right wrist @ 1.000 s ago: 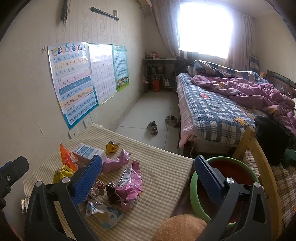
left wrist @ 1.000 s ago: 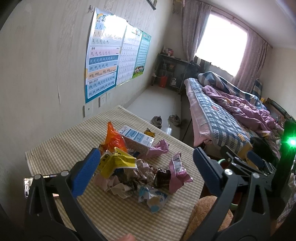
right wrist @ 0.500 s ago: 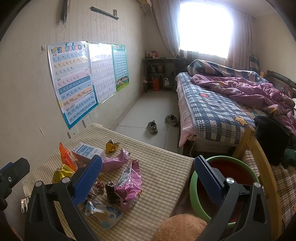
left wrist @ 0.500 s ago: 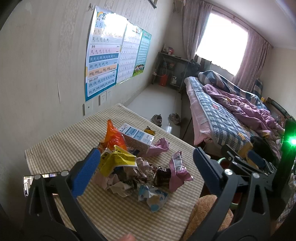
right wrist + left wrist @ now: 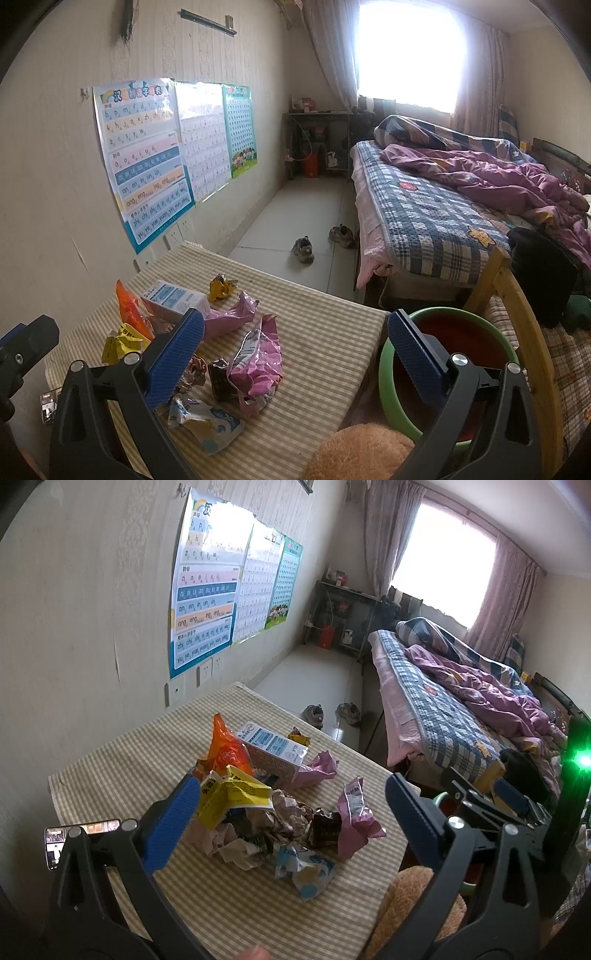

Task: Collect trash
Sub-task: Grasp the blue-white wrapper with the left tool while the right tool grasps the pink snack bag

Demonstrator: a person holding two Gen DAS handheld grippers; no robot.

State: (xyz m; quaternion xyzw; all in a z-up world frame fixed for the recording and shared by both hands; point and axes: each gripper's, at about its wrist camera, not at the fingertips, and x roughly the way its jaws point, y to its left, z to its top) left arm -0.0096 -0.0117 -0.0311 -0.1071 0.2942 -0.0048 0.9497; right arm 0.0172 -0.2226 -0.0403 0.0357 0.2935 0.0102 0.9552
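Hovering wide open and empty, left gripper point(image 5: 291, 819) and right gripper point(image 5: 295, 354) sit above the trash pile point(image 5: 273, 794) at lower centre on a striped table point(image 5: 129, 746). Only the right view shows the green basin point(image 5: 498, 339) lower right; bed point(image 5: 424, 206) and posters point(image 5: 147, 158) behind.

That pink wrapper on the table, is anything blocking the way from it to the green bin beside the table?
Nothing visible does. The pink wrapper lies on the striped tablecloth, and bare cloth runs from it to the table's edge, where the green bin sits open. The right gripper hangs open above them, holding nothing.
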